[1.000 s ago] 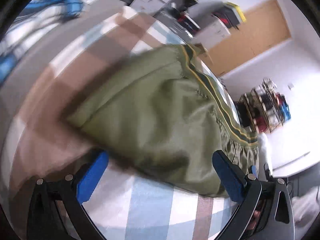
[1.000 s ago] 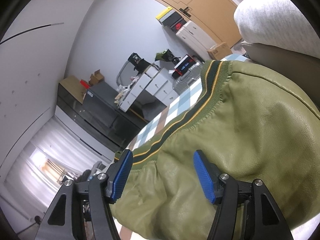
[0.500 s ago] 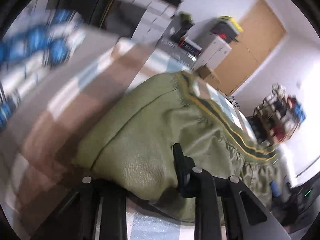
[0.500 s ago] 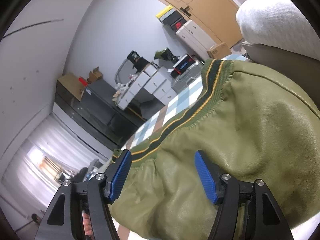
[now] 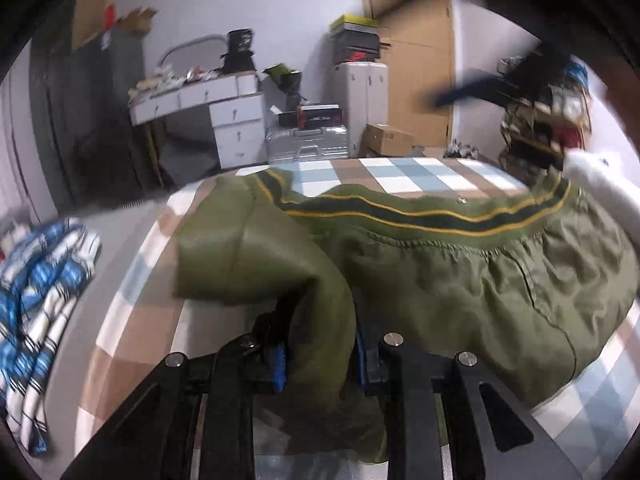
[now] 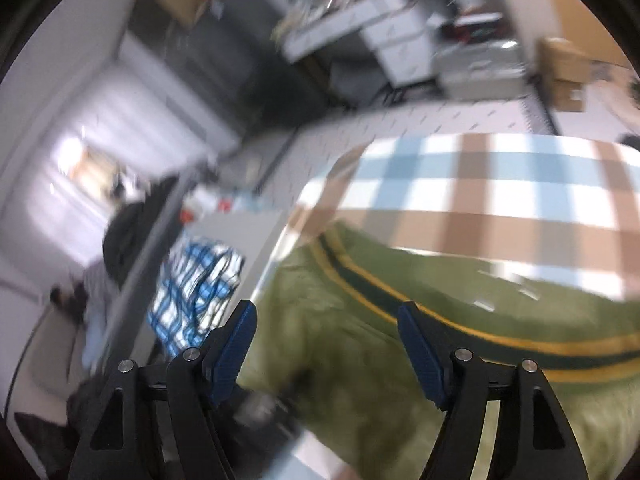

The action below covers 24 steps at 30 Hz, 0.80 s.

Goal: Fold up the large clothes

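Olive-green satin bomber jacket (image 5: 460,280) with a dark, yellow-striped ribbed hem lies spread on the blue, brown and white checked bedspread (image 5: 400,172); a blue-and-white plaid garment (image 5: 44,280) sits off to its left. Left tool (image 5: 320,354) is clamped on a raised fold of jacket. To fold well, I'd carry that fold across flat, keeping the hem aligned. Right tool (image 6: 326,354) hangs apart, gripping nothing. No writing is legible.
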Tool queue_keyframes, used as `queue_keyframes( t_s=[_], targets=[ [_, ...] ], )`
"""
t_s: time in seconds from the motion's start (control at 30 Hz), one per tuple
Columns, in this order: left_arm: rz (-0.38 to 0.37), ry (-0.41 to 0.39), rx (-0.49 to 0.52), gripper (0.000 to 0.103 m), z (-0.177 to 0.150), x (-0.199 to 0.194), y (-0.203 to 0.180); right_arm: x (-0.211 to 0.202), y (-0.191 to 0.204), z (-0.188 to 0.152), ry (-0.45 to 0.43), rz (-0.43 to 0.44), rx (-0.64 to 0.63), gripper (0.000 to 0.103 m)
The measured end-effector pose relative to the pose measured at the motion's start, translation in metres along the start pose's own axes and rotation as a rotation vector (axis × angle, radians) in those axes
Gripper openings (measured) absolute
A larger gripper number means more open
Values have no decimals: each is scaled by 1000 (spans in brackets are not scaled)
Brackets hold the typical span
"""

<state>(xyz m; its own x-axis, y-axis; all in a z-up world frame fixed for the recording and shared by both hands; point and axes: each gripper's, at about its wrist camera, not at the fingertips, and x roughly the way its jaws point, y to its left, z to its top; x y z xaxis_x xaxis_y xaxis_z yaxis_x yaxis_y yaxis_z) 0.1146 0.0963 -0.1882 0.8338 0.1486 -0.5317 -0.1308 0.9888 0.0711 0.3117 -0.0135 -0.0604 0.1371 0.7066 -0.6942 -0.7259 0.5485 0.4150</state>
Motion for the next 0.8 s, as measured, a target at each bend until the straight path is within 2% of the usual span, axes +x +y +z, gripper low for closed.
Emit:
queue_keyframes(
  t_s=[0.1, 0.2, 0.33, 0.43, 0.53, 0.57, 0.63, 0.67, 0.8],
  targets=[
    [18, 4, 79, 19, 0, 2, -9, 69, 40, 26, 232, -92, -67, 72],
    [28, 7, 133, 20, -3, 1, -14, 129, 71, 32, 407, -275, -175, 72],
    [27, 16, 158, 19, -5, 2, -10, 193, 89, 15, 648, -492, -345, 71],
    [28, 24, 174, 19, -6, 2, -8, 228, 88, -6, 771, -629, -469, 71],
    [32, 27, 191, 19, -8, 0, -13, 248, 89, -26, 808, -767, -574, 67],
    [38, 25, 190, 20, -8, -2, -15, 251, 91, -31, 806, -811, -621, 51],
    [50, 12, 192, 19, -9, -6, -11, 247, 91, -27, 794, -792, -609, 44],
    [52, 2, 186, 19, -10, -10, -8, 240, 90, -23, 770, -756, -577, 38],
    [47, -15, 174, 15, -18, -26, 14, 222, 90, -17, 684, -678, -553, 29]
  ],
)
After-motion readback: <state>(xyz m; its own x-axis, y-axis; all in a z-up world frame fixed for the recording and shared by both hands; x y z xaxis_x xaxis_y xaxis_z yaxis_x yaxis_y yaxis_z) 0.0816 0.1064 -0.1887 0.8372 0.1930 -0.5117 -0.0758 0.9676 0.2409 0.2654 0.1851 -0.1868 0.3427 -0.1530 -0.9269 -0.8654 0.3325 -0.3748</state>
